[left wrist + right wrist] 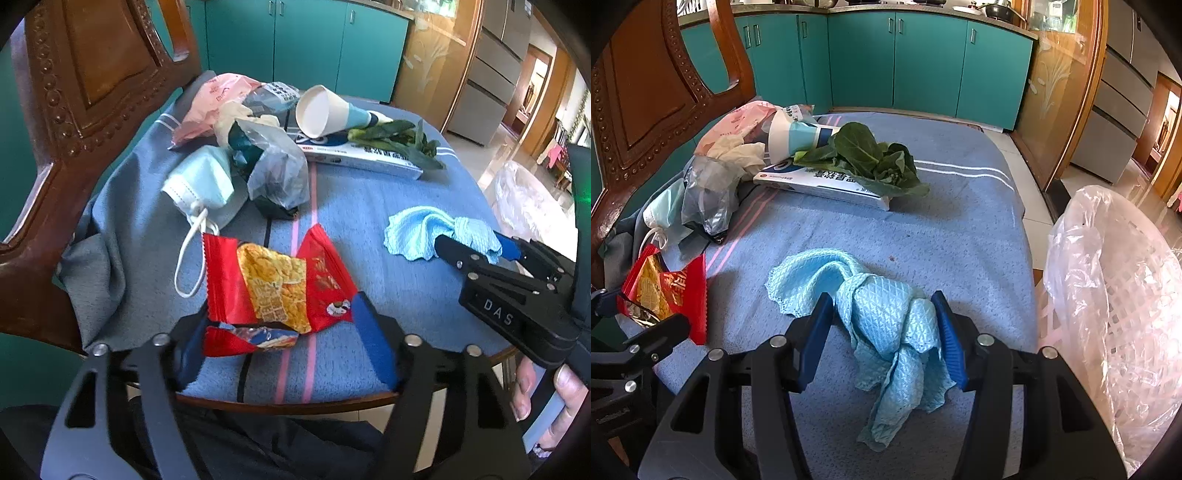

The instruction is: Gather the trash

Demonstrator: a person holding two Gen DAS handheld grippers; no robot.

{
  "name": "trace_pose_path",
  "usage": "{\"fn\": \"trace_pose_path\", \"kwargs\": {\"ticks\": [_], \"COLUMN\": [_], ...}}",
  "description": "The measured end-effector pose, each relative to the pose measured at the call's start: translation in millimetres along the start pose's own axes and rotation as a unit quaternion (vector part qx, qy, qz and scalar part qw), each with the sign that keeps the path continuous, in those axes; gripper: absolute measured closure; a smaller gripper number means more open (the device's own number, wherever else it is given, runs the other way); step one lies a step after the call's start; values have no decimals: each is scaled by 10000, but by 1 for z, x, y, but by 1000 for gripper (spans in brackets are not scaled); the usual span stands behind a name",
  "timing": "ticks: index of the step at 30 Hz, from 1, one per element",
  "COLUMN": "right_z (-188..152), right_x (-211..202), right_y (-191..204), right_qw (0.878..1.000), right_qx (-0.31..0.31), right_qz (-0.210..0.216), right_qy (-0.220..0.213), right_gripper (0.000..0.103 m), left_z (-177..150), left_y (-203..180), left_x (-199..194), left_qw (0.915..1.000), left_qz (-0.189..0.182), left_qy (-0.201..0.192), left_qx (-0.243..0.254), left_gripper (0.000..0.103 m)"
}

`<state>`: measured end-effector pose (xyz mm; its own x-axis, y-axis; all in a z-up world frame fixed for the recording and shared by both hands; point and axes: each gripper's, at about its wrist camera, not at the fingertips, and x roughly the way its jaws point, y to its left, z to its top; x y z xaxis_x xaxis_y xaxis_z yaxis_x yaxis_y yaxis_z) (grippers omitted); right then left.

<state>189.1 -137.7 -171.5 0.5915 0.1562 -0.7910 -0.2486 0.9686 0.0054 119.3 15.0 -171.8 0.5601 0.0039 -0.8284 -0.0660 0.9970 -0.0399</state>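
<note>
A red and yellow snack wrapper (273,284) stands bowed between the blue pads of my left gripper (280,306), which is shut on it; the same wrapper (665,291) shows at the left edge of the right wrist view. A crumpled light blue cloth (886,325) lies on the blue-covered surface (960,240) between the jaws of my right gripper (882,295). That gripper is open: the cloth touches the right pad, while a small gap shows at the left one. From the left wrist view, the right gripper (476,242) straddles the cloth (417,229).
At the back lie a face mask (201,181), plastic bags (277,173), a pink bag (210,107), a paper cup (325,110), green leaves (871,158) and a flat box (827,184). A carved wooden chair back (74,110) stands left. A bag-lined white basket (1115,295) stands right.
</note>
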Motion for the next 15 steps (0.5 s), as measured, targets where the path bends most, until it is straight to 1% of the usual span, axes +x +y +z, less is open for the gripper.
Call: {"fn": "trace_pose_path", "kwargs": {"ticks": [1, 3, 6, 9, 11, 15], "right_z": [0, 0, 0, 1, 1, 2], "right_x": [0, -1, -1, -3, -4, -6], "right_y": [-1, -2, -4, -4, -4, -4], "right_qw": [10000, 10000, 10000, 10000, 10000, 9999], "right_qx": [10, 24, 78, 58, 57, 79], "right_qz": [4, 13, 41, 29, 25, 24], "right_qy": [-5, -10, -13, -59, -76, -89], "right_gripper": [49, 56, 61, 63, 63, 63], "left_z": [-1, -2, -2, -3, -3, -4], "left_y": [0, 0, 0, 0, 0, 0], "left_x": [0, 0, -1, -1, 0, -2], "left_qw": [10000, 10000, 10000, 9999, 9999, 9998], "left_qz": [5, 1, -37, -134, -153, -218], "left_qy": [-5, -14, -37, -19, -5, -21], "left_qx": [7, 35, 40, 25, 16, 28], "left_gripper": [33, 36, 37, 43, 44, 51]}}
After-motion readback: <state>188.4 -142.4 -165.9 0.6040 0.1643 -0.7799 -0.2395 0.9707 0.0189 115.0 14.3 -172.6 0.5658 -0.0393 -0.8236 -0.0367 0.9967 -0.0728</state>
